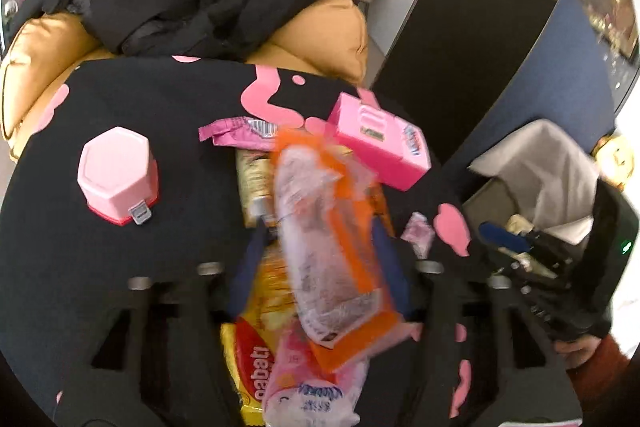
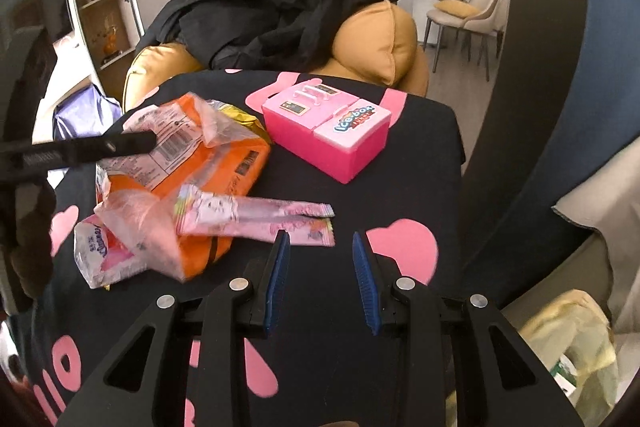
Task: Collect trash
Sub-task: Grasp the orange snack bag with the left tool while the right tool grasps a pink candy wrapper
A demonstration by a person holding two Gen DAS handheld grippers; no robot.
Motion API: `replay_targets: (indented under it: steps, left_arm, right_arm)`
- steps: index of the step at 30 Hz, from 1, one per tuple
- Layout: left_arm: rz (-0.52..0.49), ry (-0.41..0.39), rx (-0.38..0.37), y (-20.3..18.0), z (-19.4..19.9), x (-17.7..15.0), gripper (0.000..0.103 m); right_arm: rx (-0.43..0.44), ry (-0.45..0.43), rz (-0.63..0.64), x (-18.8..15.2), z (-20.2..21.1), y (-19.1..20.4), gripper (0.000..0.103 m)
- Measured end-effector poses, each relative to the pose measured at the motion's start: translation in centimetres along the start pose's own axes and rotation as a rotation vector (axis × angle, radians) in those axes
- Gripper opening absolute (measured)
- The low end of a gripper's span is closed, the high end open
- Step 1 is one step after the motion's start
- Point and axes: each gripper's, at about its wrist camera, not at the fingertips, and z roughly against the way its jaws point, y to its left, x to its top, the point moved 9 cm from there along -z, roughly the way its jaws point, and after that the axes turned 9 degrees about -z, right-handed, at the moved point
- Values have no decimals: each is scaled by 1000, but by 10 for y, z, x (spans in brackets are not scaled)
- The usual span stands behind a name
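Note:
An orange wrapper with a clear plastic window (image 1: 352, 267) (image 2: 224, 163) lies on a pile of packets on the black table. It sits between the jaws of my left gripper (image 1: 320, 223). Its edge touches the right-hand pad, and a gap shows at the other pad. In the right wrist view one left finger (image 2: 120, 145) lies across the wrapper's top. My right gripper (image 2: 320, 267) is open and empty, low over the cloth just short of two pink sachets (image 2: 260, 219). A tissue pack (image 2: 100, 255) and a yellow snack packet (image 1: 248, 367) lie under the wrapper.
A pink toy ice-box (image 2: 328, 131) and a pink hexagonal pot (image 1: 116, 175) stand on the black cloth with pink shapes (image 2: 400, 163). A bin with a white liner (image 1: 540, 179) stands right of the table. Behind is a yellow sofa (image 2: 380, 39) with black clothes on it.

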Motion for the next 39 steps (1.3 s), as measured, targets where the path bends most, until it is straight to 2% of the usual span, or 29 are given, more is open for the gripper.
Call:
replay_targets:
  steps: [1,2,6,12,15,19,22,28,30,32,33,35,37,39]
  left_arm:
    - [-5,3,8,2,-1,-2,26]
    - [-4,4,10,4,-1,-4,24]
    - [29,14,-17,13,10,-15,22]
    - [62,-19,18,36,48,-27,22]
    - [84,-36,21,45,63,-31,22]
    - [105,-40,10,50,74,-42,22]
    - [119,-34,-19,47,78,-52,21]
    - [149,-31,-36,42,82,-64,22]
    - [161,-36,-40,40,85,-65,24]
    - [164,-43,-36,39,88,-64,32]
    - [164,-46,-35,39,89,-64,33]
    - [161,-51,-32,38,91,-63,34]
    - [161,-54,-31,38,93,-64,36]
    - [162,-56,-35,37,93,-65,37]
  right_arm:
    - [10,5,-4,2,-3,2,32]
    - [18,8,-4,5,-7,5,32]
    - [38,17,28,14,-24,22,32]
    - [94,89,107,1,-43,59,32]
    - [52,114,164,-21,-39,60,32]
    - [-27,120,185,-47,-22,41,32]
    - [-54,108,133,-54,-5,22,32]
    - [-24,115,-73,-57,-2,-5,32]
    - [14,134,-140,-60,-8,-5,32]
    - [5,119,-142,-58,-10,-2,32]
    - [-9,116,-125,-57,-13,1,32]
    - [-38,109,-77,-57,-15,6,35]
    - [-16,117,-38,-58,-18,14,53]
    - [-33,118,24,-60,-19,22,56]
